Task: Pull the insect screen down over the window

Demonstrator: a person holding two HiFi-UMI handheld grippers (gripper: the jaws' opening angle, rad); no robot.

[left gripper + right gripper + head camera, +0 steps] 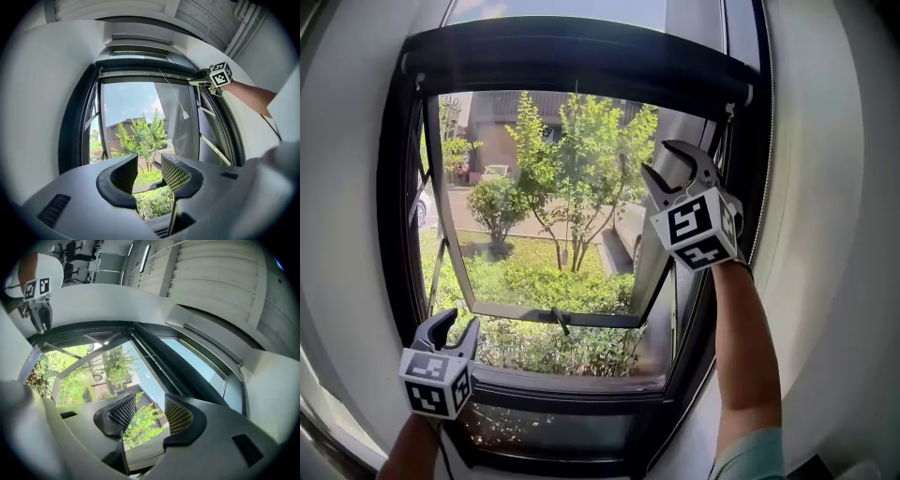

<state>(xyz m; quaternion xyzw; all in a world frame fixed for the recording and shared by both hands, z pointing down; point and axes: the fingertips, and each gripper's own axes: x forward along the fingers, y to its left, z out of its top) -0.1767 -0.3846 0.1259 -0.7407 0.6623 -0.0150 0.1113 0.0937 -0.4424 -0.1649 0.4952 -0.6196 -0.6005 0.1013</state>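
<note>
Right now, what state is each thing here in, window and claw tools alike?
insect screen: up at the top, not pulled down
window sash: open, swung outward
pull cord: hanging loose, unheld
left gripper: open, empty, held low
right gripper: open, empty, raised high

— Seeing much outside?
— Seeing a tree (581, 150) standing in sun, growing just beside a round bush (497, 204). Noticing a hedge (546, 281) running below both.
— Spotting anything behind?
— Making out a house (492, 141), with a car (496, 172) sitting near it, well behind the bush. Catching blue sky (129, 101) above.
— Finding anything indoors?
— Seeing pipes (241, 28) running along the ceiling (197, 14), and chairs (72, 249) standing far off.
</note>
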